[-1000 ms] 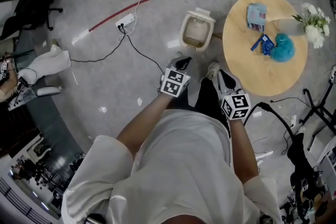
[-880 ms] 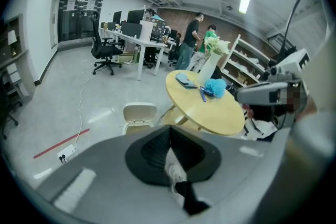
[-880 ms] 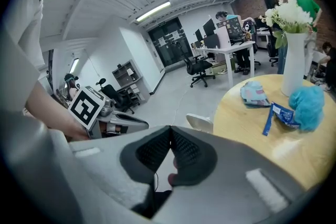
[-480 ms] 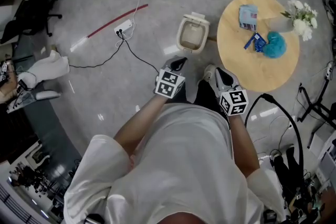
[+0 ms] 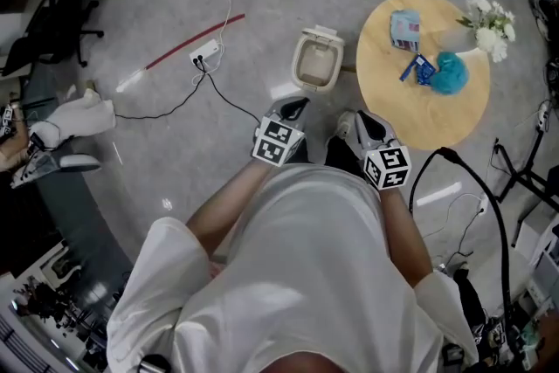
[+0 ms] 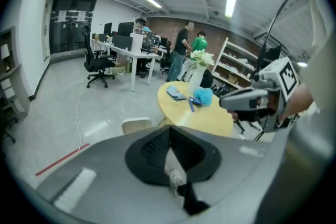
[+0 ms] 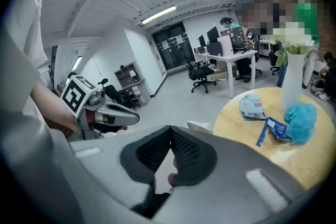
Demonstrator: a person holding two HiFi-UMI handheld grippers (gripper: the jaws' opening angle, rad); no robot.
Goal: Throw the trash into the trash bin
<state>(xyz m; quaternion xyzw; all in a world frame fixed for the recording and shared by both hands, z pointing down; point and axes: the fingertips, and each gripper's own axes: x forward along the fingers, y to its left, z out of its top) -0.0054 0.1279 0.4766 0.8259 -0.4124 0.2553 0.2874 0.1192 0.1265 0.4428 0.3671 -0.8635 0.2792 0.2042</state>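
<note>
I hold 2 grippers close to my body, the left gripper [image 5: 295,107] and the right gripper [image 5: 351,121]. Each has its 2 black ribbed fingers [image 6: 152,147] clenched together on nothing. Just ahead, 1 beige, boxy trash bin [image 5: 316,61] stands open on the polished grey floor [image 5: 175,144], with bare floor to its left. To its right, 1 round wooden surface [image 5: 437,113] carries the trash toward its far edge: 1 pale-blue packet [image 5: 405,29], 1 blue wrapper [image 5: 417,69] and 1 fluffy teal ball [image 5: 450,72], beside 1 white vase [image 5: 454,39] of flowers.
</note>
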